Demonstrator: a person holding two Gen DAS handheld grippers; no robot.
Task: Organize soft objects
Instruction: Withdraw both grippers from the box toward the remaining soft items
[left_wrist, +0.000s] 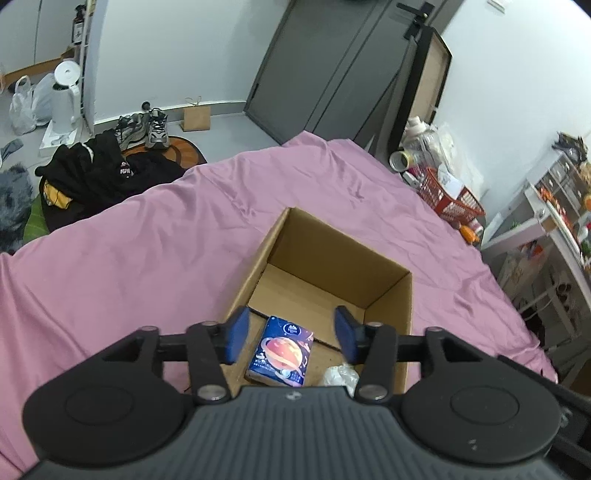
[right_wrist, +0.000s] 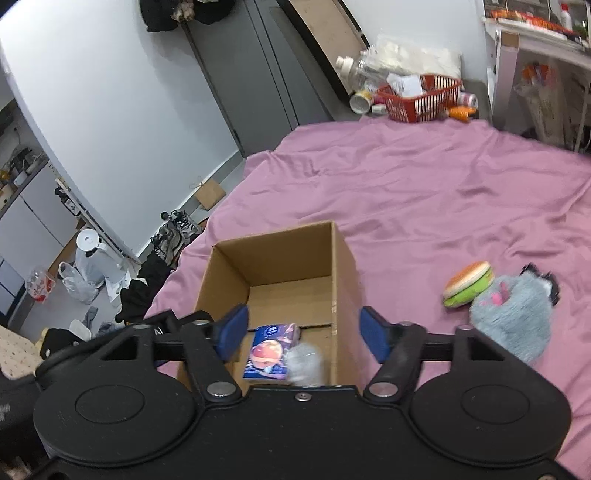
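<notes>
Blue tissue pack (left_wrist: 281, 350) with planet art, print unreadable, lies in the cardboard box (left_wrist: 388, 295) on the pink sheet (left_wrist: 110, 258). Left gripper (left_wrist: 291, 334) and right gripper (right_wrist: 303, 334) hover above, jaws apart, empty. Burger plush (right_wrist: 468, 283) touches grey plush (right_wrist: 513, 317) right of box.

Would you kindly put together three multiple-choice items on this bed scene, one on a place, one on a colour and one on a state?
1. Where does the blue tissue pack lie?
A. inside the cardboard box
B. on the sheet
C. in the red basket

2. What colour is the bed sheet?
A. white
B. pink-purple
C. green

3. How does the right gripper stand?
A. shut on the burger plush
B. shut on nothing
C. open

Answers:
1 A, the pack rests on the box floor.
2 B, the sheet is pink-purple in both views.
3 C, its blue fingers stand wide apart with nothing gripped.
</notes>
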